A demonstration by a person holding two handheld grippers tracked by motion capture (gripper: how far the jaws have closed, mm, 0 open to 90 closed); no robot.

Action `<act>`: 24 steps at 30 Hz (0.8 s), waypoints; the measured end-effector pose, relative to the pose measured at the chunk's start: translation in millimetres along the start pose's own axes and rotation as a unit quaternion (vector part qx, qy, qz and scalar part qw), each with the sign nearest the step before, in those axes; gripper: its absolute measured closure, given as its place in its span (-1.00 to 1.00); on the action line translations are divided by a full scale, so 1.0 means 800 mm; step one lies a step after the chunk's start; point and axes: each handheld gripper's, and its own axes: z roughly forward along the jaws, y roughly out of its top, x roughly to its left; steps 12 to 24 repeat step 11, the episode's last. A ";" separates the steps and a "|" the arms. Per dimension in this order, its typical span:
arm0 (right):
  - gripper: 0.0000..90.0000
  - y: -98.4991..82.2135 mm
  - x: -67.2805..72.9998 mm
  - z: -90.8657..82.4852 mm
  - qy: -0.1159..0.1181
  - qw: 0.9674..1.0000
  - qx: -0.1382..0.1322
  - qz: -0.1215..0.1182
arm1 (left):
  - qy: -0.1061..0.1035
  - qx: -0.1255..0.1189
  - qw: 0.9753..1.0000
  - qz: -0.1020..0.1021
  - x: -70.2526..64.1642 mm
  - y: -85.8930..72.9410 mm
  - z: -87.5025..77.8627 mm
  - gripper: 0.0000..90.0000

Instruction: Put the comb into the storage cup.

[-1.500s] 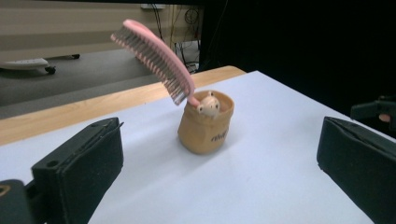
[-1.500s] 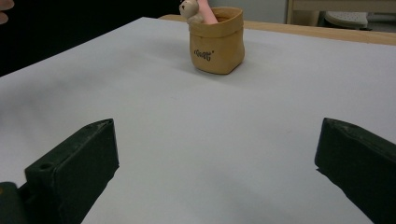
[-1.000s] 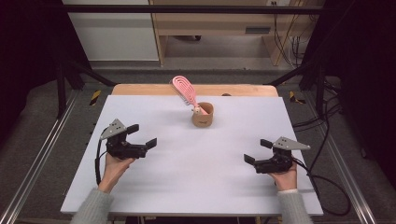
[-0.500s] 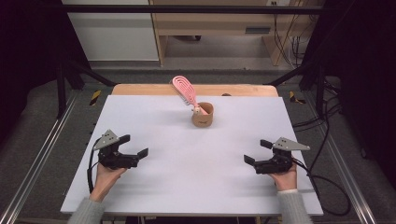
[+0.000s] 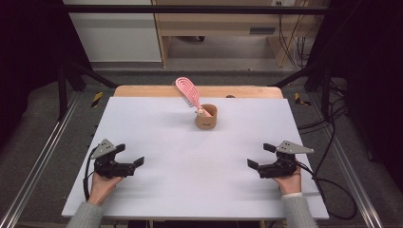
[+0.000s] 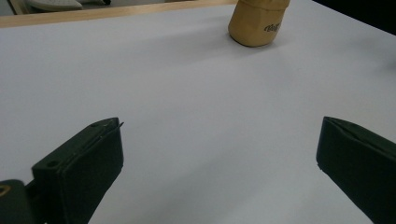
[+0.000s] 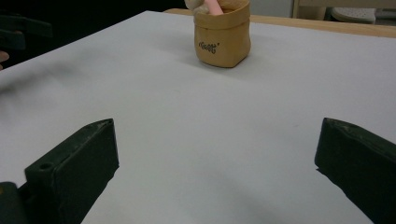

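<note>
Standing mid-table at the far side, well apart from both wide-open grippers, left gripper (image 5: 134,162) and right gripper (image 5: 256,157), the tan pouch (image 5: 206,117) with its pink comb (image 5: 187,91) looks light, soft-walled and tippy, so the stiff comb handle seems the safer hold.

White table (image 5: 190,190): tan cup (image 5: 206,117) upright near far edge, pink utensil (image 5: 186,91) standing inside.

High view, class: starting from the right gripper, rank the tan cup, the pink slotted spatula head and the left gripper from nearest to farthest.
Measured from the right gripper:
1. Tan cup, up the table towards its middle back.
2. Pink slotted spatula head, leaning out of the cup towards the far edge.
3. Left gripper, across the table at the near left.
</note>
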 end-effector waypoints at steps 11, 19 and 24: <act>-1.00 -0.002 -0.002 0.000 -0.002 1.000 0.003 0.003 | 0.001 0.001 1.000 0.007 0.003 -0.004 -0.007 -0.99; -1.00 -0.002 -0.002 0.000 -0.002 1.000 0.003 0.003 | 0.001 0.001 1.000 0.007 0.003 -0.004 -0.007 -0.99; -1.00 -0.002 -0.002 0.000 -0.002 1.000 0.003 0.003 | 0.001 0.001 1.000 0.007 0.003 -0.004 -0.007 -0.99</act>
